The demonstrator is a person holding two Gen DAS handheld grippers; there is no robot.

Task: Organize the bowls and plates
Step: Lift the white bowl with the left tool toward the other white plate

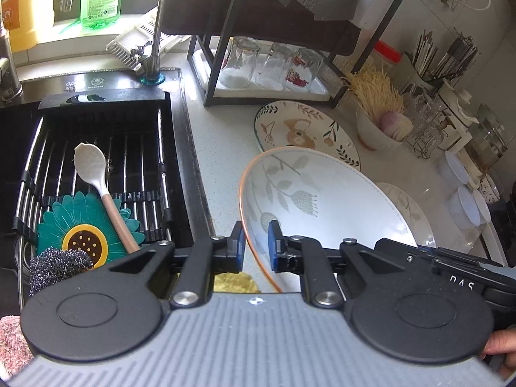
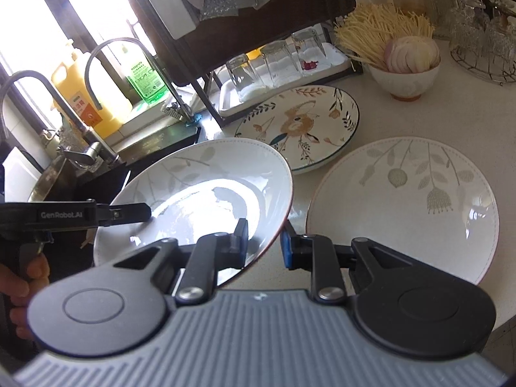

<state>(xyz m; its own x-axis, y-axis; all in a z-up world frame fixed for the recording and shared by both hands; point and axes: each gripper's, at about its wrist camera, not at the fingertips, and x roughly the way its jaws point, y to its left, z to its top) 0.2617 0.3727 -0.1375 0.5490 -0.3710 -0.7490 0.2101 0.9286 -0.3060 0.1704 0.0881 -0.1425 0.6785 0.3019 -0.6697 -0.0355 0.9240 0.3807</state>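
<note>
- Left wrist view: my left gripper [image 1: 256,245] is clenched on the near rim of the white leaf-print plate [image 1: 325,200], one blue pad on each side of its copper-coloured edge.
- The plate sits tilted, its far side reaching toward the flower-pattern plate [image 1: 306,132], which lies flat on the pale counter [image 1: 219,148].
- Part of a second leaf-print plate [image 1: 409,213] shows behind the held one, to its right.
- To the left is the black sink [image 1: 180,135] with a drain rack holding a white spoon [image 1: 93,174], a green flower-shaped mat [image 1: 77,225] and a steel scourer [image 1: 58,264].
- Upside-down glasses [image 1: 274,64] stand on the tray under the dark rack [image 1: 225,48]; a white bowl [image 1: 377,132] with noodle sticks and sliced onion stands to the right.
- The body of my other tool shows at the right edge.
- Right wrist view: my right gripper [image 2: 265,245] grasps the same plate [image 2: 206,190] at its rim, one finger inside, one outside.
- My left tool [image 2: 129,214] pinches the plate's opposite side.
- The second leaf-print plate [image 2: 403,206] lies flat on the counter [image 2: 419,119] just right of my fingers; the flower-pattern plate [image 2: 300,125] lies beyond.
- The bowl [image 2: 406,77], the glasses [image 2: 274,61] and two taps [image 2: 96,64] stand farther back.
</note>
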